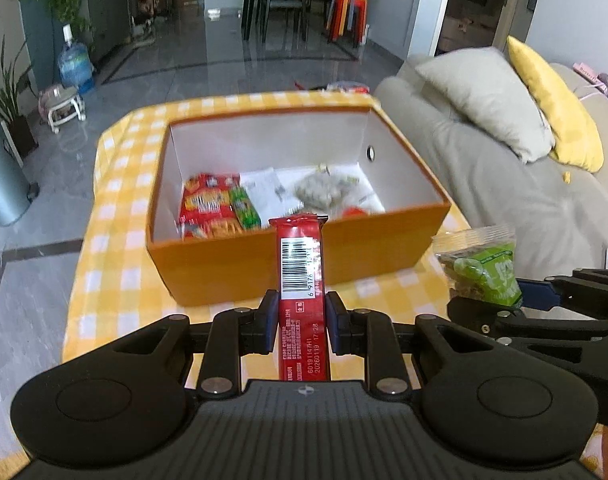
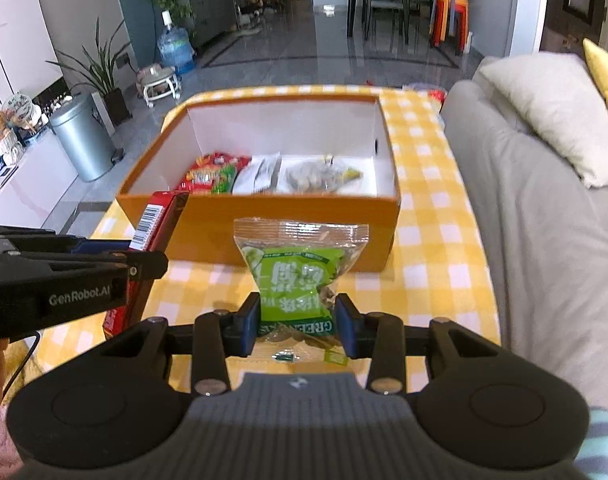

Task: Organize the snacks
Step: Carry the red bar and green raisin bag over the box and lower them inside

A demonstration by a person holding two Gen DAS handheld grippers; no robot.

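Snacks in both grippers, box ahead

Item one: red bar (image 1: 302,276). Left gripper (image 1: 302,322) is pinching it, jaws nearly closed on its narrow width, pads pressing both long edges. Bar's long axis is running straight out along the fingers, barcode end pointing at the box (image 1: 240,264), far tip overlapping the near wall in the left view.

Item two: green bag (image 2: 294,280). Right gripper (image 2: 300,322) is gripping it by the lower half, jaws partly closed on the crinkled pack, clear sealed top standing up toward the box. Bag is hanging clear of the yellow check cloth (image 2: 436,240).

Item three: box, orange outside, white inside, sitting on the cloth just beyond both grippers. It is already holding a red pack (image 1: 208,208), a white packet (image 1: 264,192) and a clear pouch (image 1: 320,194); bare floor is showing toward the right rear corner.

Relation that matters: box is lying forward and below both sets of fingers, near wall between them and the opening. Left gripper is appearing slightly nearer; both loads are needing to clear the near wall before release, I judge.
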